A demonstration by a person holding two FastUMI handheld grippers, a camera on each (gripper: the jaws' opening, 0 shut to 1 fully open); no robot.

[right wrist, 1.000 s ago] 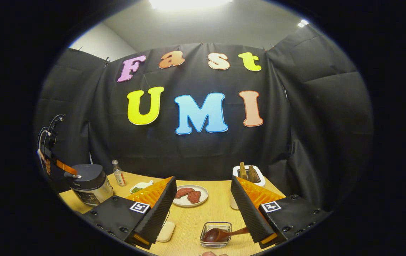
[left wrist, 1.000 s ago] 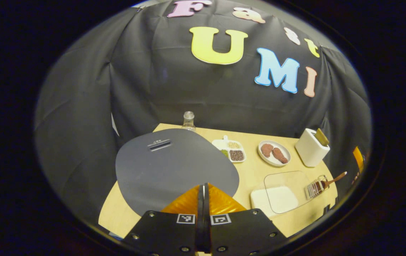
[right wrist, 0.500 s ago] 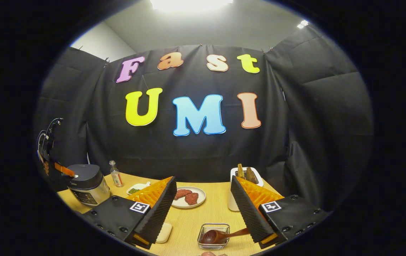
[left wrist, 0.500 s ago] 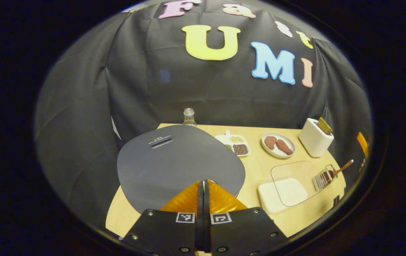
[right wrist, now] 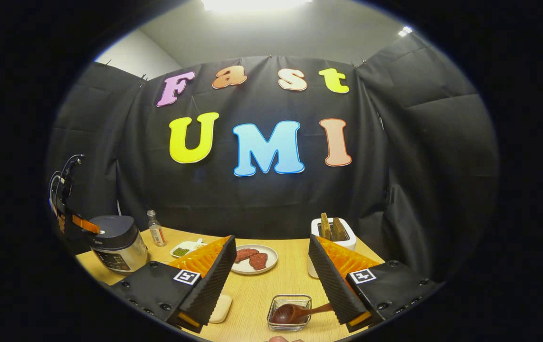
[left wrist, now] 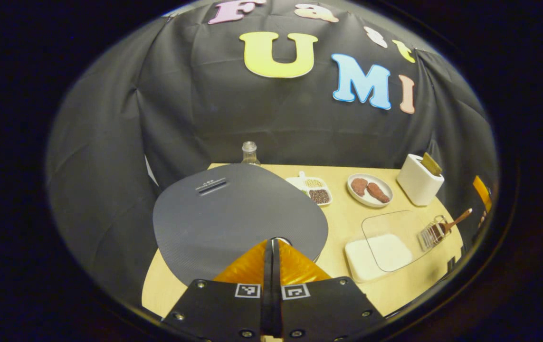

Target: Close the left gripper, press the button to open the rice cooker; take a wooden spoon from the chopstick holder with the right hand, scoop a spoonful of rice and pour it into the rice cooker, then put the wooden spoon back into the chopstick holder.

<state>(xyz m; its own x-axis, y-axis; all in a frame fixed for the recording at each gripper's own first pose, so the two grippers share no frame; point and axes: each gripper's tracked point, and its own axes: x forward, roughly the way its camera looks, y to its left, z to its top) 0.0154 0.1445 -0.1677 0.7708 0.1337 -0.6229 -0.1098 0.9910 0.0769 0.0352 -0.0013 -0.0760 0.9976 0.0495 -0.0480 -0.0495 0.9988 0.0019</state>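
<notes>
The left gripper (left wrist: 271,244), fingers pressed together and empty, is hovering over the dark grey rice cooker (left wrist: 238,216) lid. The right gripper (right wrist: 271,270) is gaping wide above the brown wooden spoon (right wrist: 295,313) lying in its clear glass holder (right wrist: 290,301) on the pale wooden surface (right wrist: 261,294).

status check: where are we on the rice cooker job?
Done: the left gripper is shut, its fingers together at the front edge of the cooker lid.
In hand: the button press; the lid is not yet up in the right gripper view.
Left: everything with the spoon. It lies in the holder, and the right gripper is open above it, holding nothing. No rice scooped from the rice box.
</notes>
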